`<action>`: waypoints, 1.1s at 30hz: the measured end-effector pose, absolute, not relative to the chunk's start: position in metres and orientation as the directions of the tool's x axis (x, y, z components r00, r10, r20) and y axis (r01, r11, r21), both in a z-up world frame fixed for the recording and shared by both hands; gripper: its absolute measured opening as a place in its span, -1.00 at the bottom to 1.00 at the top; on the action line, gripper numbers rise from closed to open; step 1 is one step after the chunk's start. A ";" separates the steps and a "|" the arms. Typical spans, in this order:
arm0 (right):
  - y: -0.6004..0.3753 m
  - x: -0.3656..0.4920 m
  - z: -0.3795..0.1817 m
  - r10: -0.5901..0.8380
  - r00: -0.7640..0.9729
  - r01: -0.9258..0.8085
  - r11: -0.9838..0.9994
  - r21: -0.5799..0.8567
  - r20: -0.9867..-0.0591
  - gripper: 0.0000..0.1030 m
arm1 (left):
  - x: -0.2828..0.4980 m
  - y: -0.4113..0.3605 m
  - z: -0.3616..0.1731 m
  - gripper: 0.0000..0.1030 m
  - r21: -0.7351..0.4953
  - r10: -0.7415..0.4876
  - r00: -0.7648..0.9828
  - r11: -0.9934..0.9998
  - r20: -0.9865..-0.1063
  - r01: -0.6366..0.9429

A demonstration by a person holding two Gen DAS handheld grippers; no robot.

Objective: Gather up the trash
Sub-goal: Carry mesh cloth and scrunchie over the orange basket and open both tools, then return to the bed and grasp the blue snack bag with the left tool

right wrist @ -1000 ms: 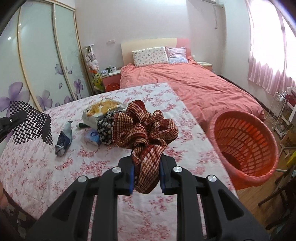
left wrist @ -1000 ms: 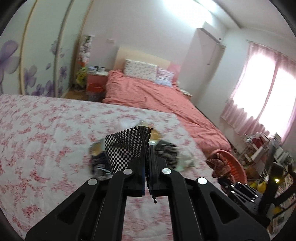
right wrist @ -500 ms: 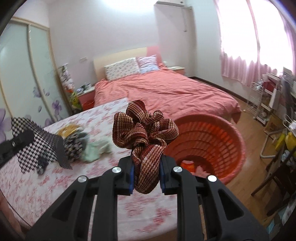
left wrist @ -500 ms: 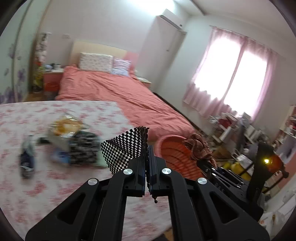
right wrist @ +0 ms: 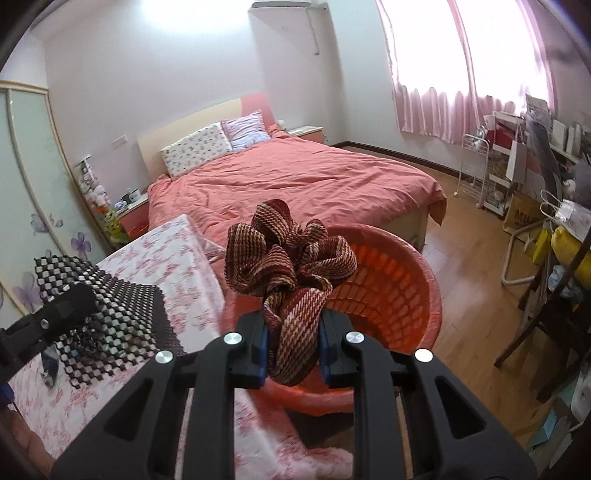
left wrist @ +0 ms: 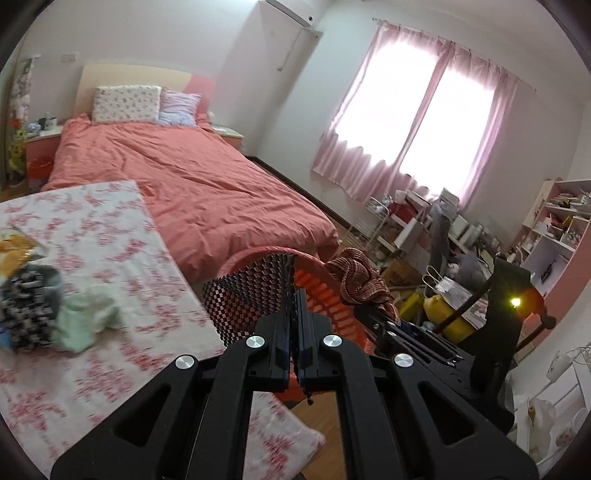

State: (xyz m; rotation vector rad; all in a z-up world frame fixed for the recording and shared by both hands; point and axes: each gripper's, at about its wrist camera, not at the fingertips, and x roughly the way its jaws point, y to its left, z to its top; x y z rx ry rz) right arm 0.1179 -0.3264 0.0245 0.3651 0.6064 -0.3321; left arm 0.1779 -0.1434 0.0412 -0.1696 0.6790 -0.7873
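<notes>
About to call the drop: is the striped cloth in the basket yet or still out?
Out. The striped cloth is bunched and clamped in the right tongs, raised in front of the orange basket, not inside it.

We see a bedroom with white walls and a wooden floor. A bed under a salmon duvet carries two pillows against its pale headboard. Pink curtains glow before a bright window. A pink shelving unit stands right; an air conditioner hangs high.
</notes>
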 end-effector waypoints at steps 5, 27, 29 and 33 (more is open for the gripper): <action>-0.355 0.130 0.012 -0.191 0.766 0.427 0.865 0.263 -0.614 -0.59 | 0.189 -0.171 0.034 -0.96 -0.396 -0.714 0.471 0.688 -0.518 0.609; -0.410 0.144 -0.022 -0.185 0.749 0.479 0.815 0.326 -0.637 -0.02 | 0.221 -0.199 -0.011 -0.11 -0.392 -0.635 0.422 0.752 -0.647 0.530; -0.407 0.142 -0.022 -0.195 0.745 0.481 0.819 0.312 -0.638 -0.01 | 0.218 -0.192 -0.010 -0.11 -0.376 -0.620 0.436 0.764 -0.652 0.524; -0.390 0.139 -0.017 -0.211 0.743 0.471 0.839 0.272 -0.635 0.04 | 0.215 -0.175 -0.006 0.01 -0.312 -0.566 0.493 0.805 -0.661 0.505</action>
